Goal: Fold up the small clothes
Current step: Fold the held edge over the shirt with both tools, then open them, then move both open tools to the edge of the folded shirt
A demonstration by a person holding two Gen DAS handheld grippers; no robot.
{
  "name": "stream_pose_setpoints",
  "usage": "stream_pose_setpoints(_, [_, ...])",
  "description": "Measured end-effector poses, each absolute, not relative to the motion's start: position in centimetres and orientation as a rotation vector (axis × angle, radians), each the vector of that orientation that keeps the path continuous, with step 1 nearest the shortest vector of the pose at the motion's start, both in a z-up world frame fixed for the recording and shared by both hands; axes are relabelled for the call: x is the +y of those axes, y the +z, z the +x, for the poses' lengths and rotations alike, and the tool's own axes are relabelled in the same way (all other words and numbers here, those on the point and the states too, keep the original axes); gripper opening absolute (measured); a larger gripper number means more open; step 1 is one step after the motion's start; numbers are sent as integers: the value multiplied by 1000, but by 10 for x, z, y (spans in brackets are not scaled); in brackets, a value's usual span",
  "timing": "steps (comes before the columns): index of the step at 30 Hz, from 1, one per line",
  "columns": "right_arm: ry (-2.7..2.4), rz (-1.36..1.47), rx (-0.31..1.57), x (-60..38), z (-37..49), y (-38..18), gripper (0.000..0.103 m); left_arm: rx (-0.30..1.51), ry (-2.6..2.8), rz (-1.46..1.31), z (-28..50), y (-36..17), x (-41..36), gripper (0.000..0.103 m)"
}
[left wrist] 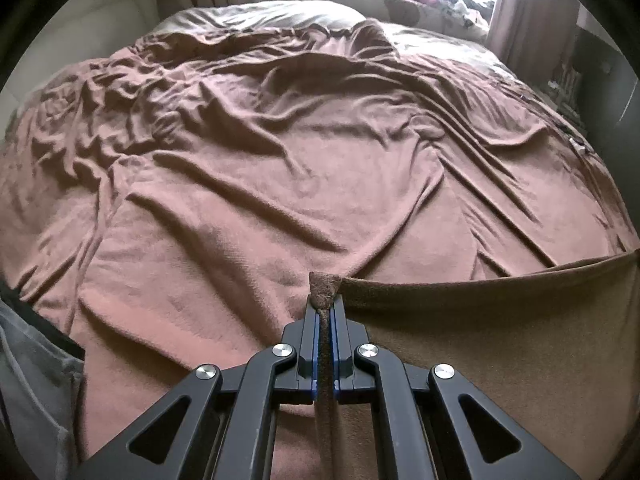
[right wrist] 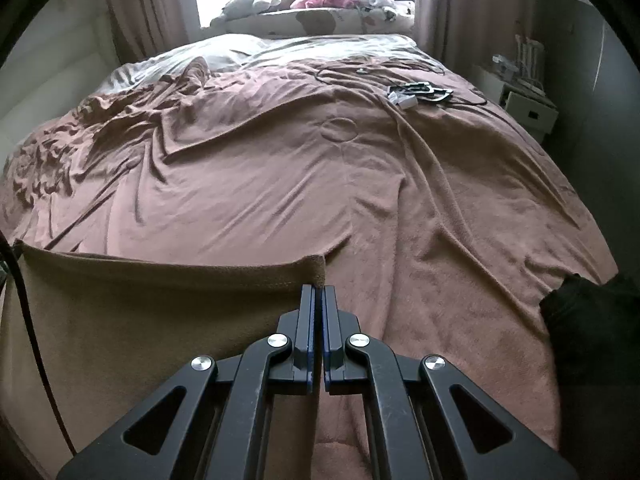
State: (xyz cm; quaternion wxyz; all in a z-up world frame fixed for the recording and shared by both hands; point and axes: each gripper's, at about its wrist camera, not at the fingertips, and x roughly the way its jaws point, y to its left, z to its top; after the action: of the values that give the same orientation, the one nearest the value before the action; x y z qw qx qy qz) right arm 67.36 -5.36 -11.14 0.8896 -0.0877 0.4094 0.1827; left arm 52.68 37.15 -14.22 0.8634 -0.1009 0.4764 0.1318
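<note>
Rumpled across the whole bed (left wrist: 280, 168) lies a pinkish-brown fleece blanket, and the work goes on at its near edge. Closest in, the left tool (left wrist: 323, 300) has its jaws pressed together on a corner of a brown cloth (left wrist: 500, 344), a small tuft of the fabric poking out past the tips. The right tool (right wrist: 318, 292) is likewise pressed shut at the opposite top corner of the same cloth (right wrist: 140, 320), gripping the corner's edge. Between the two, the top hem runs fairly taut and nearly straight, with the sheet hanging below it over the bed's near edge.

By the look of it the folding has barely started: the cloth is held out flat, one layer showing, no crease made yet. Laying it down and doubling it over appear still to come.

The cloth is a matte, napped fabric with a stitched hem, darker than the blanket. The blanket is soft, deeply wrinkled toward the far left corner and smoother at the near right. Further off, some cables and small devices (right wrist: 420, 92) lie near the far right edge, and beyond the bed soft toys (right wrist: 320, 0) crowd a bright windowsill between curtains.
</note>
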Motion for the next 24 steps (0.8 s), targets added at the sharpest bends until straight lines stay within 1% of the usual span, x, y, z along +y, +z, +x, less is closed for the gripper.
stream_pose_setpoints(4, [369,-189,908,-48,691,-132,0,1067,275,-249,540,-166,380,5])
stream_pose_setpoints(5, [368,-189,930,-45,696,-137,0,1102,270,-264,543,-175,381,6])
stream_pose_setpoints(6, [370,-186,958,-44,702,-144,0,1145,274,-267,546,-183,382,11])
stream_pose_setpoints(7, [367,-178,977,-44,704,-149,0,1148,280,-259,545,-184,381,11])
stream_pose_setpoints(8, [370,-165,985,-46,705,-150,1,1135,284,-249,542,-181,379,16])
stream_pose_setpoints(9, [380,-149,997,-48,706,-151,2,1129,289,-241,540,-178,377,26])
stream_pose_setpoints(10, [391,-134,1008,-50,705,-150,4,1125,289,-235,536,-174,375,31])
stream_pose_setpoints(11, [393,-130,1011,-53,703,-148,12,1119,281,-234,531,-170,373,43])
stream_pose_setpoints(12, [392,-129,1010,-56,702,-145,26,1113,271,-232,527,-165,372,50])
stream_pose_setpoints(13, [393,-124,1008,-60,700,-142,35,1108,264,-228,523,-162,371,52])
stream_pose_setpoints(14, [396,-114,1004,-64,697,-137,51,1103,258,-224,518,-158,370,53])
stream_pose_setpoints(15, [399,-100,996,-69,693,-132,57,1099,251,-226,513,-153,368,53])
stream_pose_setpoints(24, [459,-19,1025,-111,646,-109,58,1064,217,-273,465,-126,348,53])
